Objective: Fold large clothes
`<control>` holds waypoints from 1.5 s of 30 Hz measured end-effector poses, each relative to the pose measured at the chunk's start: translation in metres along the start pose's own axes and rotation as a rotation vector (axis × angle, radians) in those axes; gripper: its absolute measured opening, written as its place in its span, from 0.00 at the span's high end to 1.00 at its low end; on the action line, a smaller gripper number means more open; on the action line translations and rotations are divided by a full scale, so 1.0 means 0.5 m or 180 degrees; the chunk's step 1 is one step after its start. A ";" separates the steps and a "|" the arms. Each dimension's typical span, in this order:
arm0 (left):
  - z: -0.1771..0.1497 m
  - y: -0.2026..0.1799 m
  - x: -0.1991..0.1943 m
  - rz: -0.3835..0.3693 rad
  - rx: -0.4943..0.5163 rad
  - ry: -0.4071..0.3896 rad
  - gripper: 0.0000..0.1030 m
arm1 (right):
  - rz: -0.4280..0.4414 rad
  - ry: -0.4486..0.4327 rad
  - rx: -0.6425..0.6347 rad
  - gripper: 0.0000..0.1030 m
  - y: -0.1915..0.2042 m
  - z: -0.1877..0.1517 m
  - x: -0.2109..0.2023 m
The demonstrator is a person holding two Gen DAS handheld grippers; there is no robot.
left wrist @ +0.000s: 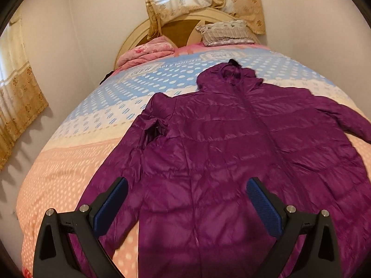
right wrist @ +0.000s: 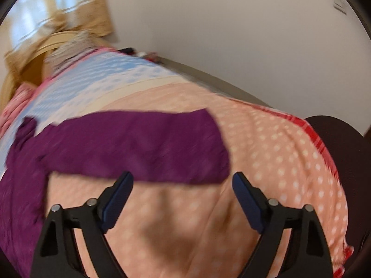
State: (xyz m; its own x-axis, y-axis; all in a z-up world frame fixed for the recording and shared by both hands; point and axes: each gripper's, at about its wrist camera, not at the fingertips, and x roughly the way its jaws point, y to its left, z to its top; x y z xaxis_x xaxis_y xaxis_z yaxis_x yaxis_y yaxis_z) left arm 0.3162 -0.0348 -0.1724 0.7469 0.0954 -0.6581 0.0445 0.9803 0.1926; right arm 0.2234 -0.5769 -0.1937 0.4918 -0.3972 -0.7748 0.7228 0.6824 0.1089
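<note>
purple puffer jacket [left wrist: 231, 143] lies spread front-up on the bed [left wrist: 69, 162], hood toward the far headboard [left wrist: 129, 39], hem toward the near edge. one sleeve [left wrist: 148, 127] is bunched in against the body on the left, the other sleeve [right wrist: 143, 146] runs out straight across the pink dotted bedcover. left gripper [left wrist: 186, 192] hangs over the jacket's lower half, jaws spread wide, nothing between them. right gripper [right wrist: 183, 185] hovers just near of that outstretched sleeve, jaws spread too, empty; this view is blurred. looks like the opening of the fold, no crease made yet. next move, i'd say: drop the right gripper onto the sleeve near the cuff, pinch it, and carry it across the chest. slick, puffy fabric, so a deep bite seems wise.
</note>
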 end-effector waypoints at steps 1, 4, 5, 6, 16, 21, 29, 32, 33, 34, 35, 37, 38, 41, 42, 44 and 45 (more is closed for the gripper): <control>0.006 0.002 0.016 0.0027 -0.0002 0.0025 0.01 | -0.0023 0.0045 0.0029 0.17 -0.006 0.009 0.014; 0.023 0.007 0.064 0.0121 -0.0012 0.0100 0.01 | 0.0011 0.0207 0.0072 0.26 -0.018 0.019 0.052; 0.027 0.011 0.079 0.0148 -0.0026 0.0130 0.01 | 0.0040 0.0249 0.0066 0.29 -0.019 0.020 0.065; 0.028 0.014 0.089 0.0164 -0.0031 0.0145 0.01 | 0.0069 0.0349 0.0083 0.34 -0.021 0.018 0.079; 0.028 0.060 0.170 0.0271 -0.0143 0.0325 0.01 | 0.0492 0.0063 -0.0186 0.81 0.020 0.030 0.045; 0.033 0.073 0.167 0.0103 -0.0211 0.0338 0.01 | 0.0746 -0.0190 -0.0567 0.81 0.140 0.035 -0.032; 0.040 0.115 0.146 0.0051 -0.0365 0.0247 0.01 | 0.1173 -0.0306 -0.1191 0.82 0.376 -0.011 -0.085; 0.040 0.125 0.141 0.0094 -0.0352 0.0208 0.01 | 0.1320 -0.0318 -0.1503 0.82 0.466 -0.053 -0.098; 0.040 0.129 0.141 0.0107 -0.0351 0.0196 0.01 | 0.1369 -0.0312 -0.1577 0.82 0.491 -0.069 -0.100; 0.040 0.133 0.141 0.0116 -0.0358 0.0189 0.01 | 0.1420 -0.0302 -0.1640 0.82 0.513 -0.085 -0.101; 0.039 0.137 0.141 0.0121 -0.0364 0.0190 0.01 | 0.1467 -0.0287 -0.1691 0.82 0.536 -0.095 -0.100; 0.037 0.146 0.145 0.0129 -0.0390 0.0205 0.01 | 0.1552 -0.0257 -0.1764 0.82 0.570 -0.116 -0.100; 0.037 0.149 0.146 0.0134 -0.0409 0.0213 0.01 | 0.1591 -0.0237 -0.1793 0.82 0.588 -0.127 -0.098; 0.033 0.153 0.148 0.0132 -0.0427 0.0224 0.01 | 0.1684 -0.0171 -0.1922 0.82 0.637 -0.170 -0.094; 0.033 0.152 0.149 0.0138 -0.0419 0.0222 0.01 | 0.1719 -0.0142 -0.1961 0.82 0.652 -0.188 -0.088; 0.032 0.150 0.149 0.0158 -0.0399 0.0215 0.01 | 0.1768 -0.0085 -0.2005 0.82 0.673 -0.215 -0.079; 0.032 0.151 0.149 0.0163 -0.0399 0.0216 0.01 | 0.1796 -0.0058 -0.2027 0.82 0.682 -0.228 -0.076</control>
State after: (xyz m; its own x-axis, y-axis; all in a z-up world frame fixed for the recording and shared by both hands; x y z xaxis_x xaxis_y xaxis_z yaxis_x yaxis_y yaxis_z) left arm 0.3858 0.0434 -0.1953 0.6992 0.1531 -0.6983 -0.0790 0.9874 0.1374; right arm 0.3959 -0.2592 -0.1981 0.7080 0.1002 -0.6991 -0.0415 0.9941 0.1006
